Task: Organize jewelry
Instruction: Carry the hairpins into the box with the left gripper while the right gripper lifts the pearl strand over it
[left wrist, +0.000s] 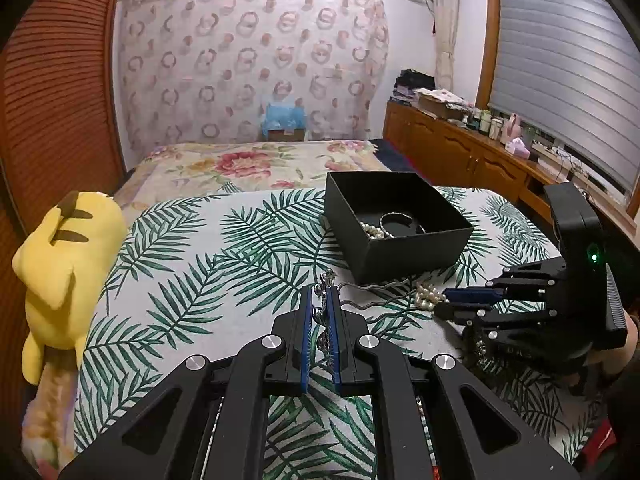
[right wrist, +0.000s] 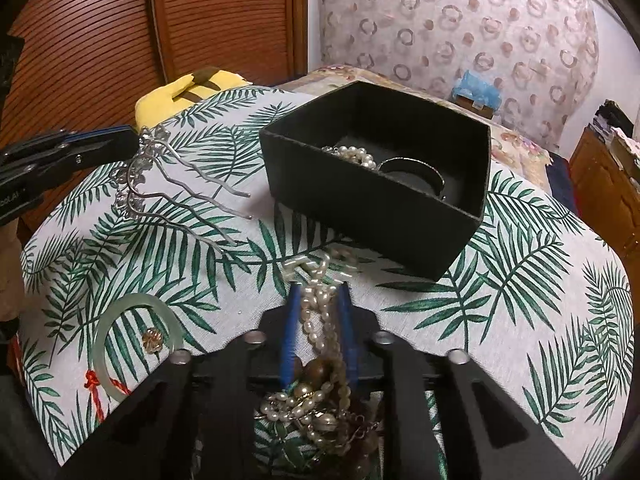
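Observation:
A black open box [left wrist: 394, 224] [right wrist: 384, 184] stands on the leaf-print cloth and holds a pearl string [right wrist: 356, 156] and a bangle [left wrist: 394, 218]. My left gripper [left wrist: 320, 300] is shut on the jewelled head of a silver hair comb [left wrist: 326, 286]; its wavy prongs [right wrist: 192, 196] point toward the box. My right gripper [right wrist: 318, 292] [left wrist: 444, 304] is shut on a pearl necklace [right wrist: 318, 308] in front of the box; more beads hang in a tangle [right wrist: 320, 404] below.
A pale green jade bangle [right wrist: 132, 336] with a red cord and a small gold flower piece [right wrist: 153, 340] lie at the left of the right wrist view. A yellow plush toy [left wrist: 64, 264] sits at the cloth's left edge. A bed lies beyond.

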Demonstrator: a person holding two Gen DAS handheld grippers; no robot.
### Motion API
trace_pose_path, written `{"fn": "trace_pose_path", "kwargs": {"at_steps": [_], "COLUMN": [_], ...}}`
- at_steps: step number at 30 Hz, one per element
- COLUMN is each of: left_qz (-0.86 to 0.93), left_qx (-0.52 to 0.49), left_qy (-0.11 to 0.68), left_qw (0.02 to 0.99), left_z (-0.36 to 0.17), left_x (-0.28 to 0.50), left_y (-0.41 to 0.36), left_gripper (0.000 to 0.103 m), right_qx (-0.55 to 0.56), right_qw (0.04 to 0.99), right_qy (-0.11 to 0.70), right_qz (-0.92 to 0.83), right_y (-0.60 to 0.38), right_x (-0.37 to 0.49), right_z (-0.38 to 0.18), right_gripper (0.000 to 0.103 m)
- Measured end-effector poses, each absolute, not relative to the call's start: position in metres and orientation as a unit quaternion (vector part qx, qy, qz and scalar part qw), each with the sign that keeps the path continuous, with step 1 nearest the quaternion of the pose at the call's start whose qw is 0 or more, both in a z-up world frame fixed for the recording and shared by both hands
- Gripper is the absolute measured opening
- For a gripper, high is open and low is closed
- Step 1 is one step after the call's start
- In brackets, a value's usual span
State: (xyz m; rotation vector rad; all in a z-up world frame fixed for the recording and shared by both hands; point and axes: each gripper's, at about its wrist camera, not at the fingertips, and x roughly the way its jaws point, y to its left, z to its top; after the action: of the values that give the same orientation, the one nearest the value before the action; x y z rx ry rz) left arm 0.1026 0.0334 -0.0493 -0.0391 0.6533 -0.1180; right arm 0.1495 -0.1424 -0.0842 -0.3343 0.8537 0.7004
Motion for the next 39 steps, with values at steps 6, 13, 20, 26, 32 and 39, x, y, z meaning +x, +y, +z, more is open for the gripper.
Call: {"fn": "trace_pose_path", "kwargs": {"at_steps": [6, 13, 20, 26, 32, 39], "left_qz": [-0.061, -0.064, -0.069, -0.072, -0.074, -0.076], "left_qx": [-0.02, -0.017, -0.015, -0.012, -0.01, -0.017], "left_qy": [0.318, 0.304, 0.289, 0.279, 0.274, 0.274], "left_qw": [0.946, 0.95, 0.955, 0.958, 0.959, 0.959], "left_z": [-0.048, -0.032, -0.013, -0.003, 0.003, 0.007], "left_x": [0.1, 0.097, 0.103, 0.11, 0.12, 0.132], "left_y": [0.036, 0.035, 0.024, 0.02, 0.019, 0.018], "left_gripper": [0.007, 0.007, 0.007, 0.007, 0.007, 0.007], "right_qx": [-0.15, -0.132, -0.133, -0.131, -0.121, -0.106], "right_qw": [0.85, 0.868, 0.881, 0.89, 0.893, 0.899], "right_qy": [0.383, 0.342, 0.302, 0.275, 0.259, 0.239], "right_qz": [0.33, 0.335, 0.338, 0.339, 0.349, 0.352], "right_y": [-0.15, -0.169, -0.175, -0.18, -0.18, -0.185], "right_x": [0.144, 0.13, 0.121, 0.124, 0.128, 0.136], "right_z": [-0.07, -0.026, 0.014, 0.042, 0.057, 0.077], "right_gripper": [0.011, 0.011, 0.011, 0.011, 0.011, 0.011]}}
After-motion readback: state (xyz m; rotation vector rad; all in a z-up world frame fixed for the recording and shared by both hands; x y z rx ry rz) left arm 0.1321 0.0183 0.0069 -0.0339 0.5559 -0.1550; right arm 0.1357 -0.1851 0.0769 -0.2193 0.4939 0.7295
